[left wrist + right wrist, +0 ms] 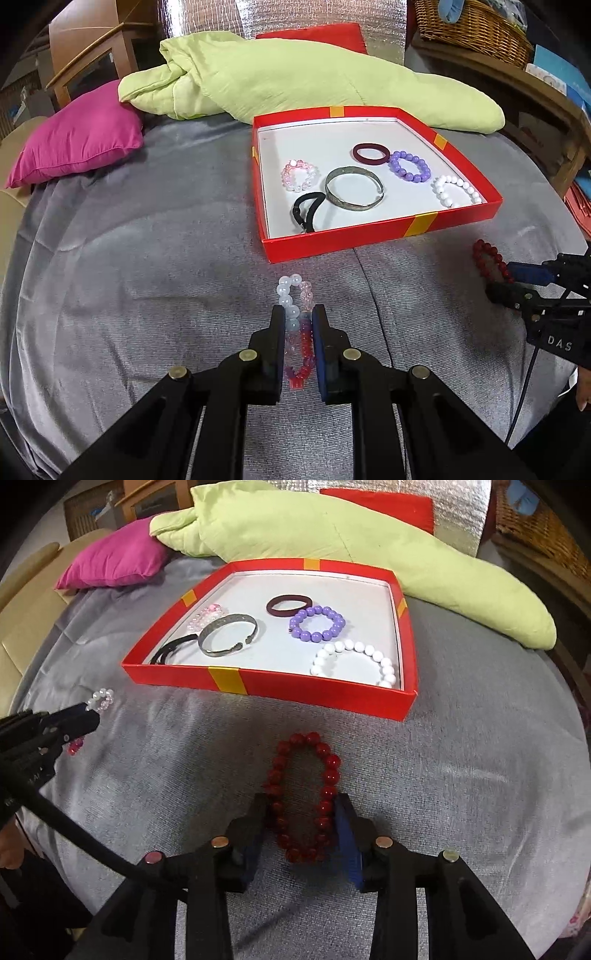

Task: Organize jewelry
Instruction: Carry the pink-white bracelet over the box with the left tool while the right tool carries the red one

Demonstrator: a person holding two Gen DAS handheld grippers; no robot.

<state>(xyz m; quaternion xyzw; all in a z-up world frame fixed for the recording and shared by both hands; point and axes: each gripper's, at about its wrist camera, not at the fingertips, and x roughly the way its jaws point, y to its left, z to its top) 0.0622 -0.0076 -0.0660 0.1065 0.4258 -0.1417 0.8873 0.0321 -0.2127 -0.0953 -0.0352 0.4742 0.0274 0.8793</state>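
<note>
A red box (373,236) (306,686) on the grey bedspread holds several bracelets and hair ties. My left gripper (298,317) is shut on a white, pink and red bead bracelet (291,295), squeezed between its fingers just in front of the box; this bracelet also shows in the right wrist view (99,698). My right gripper (301,806) has its fingers on both sides of a dark red bead bracelet (327,760) lying on the spread, and I cannot tell if they press it. That bracelet also shows in the left wrist view (489,258).
In the box lie a silver bangle (354,188), a purple bead bracelet (410,166), a white bead bracelet (456,190), a pink bead bracelet (297,175), a maroon band (370,152) and a black hair tie (306,212). A green quilt (295,77) and pink pillow (81,136) lie behind.
</note>
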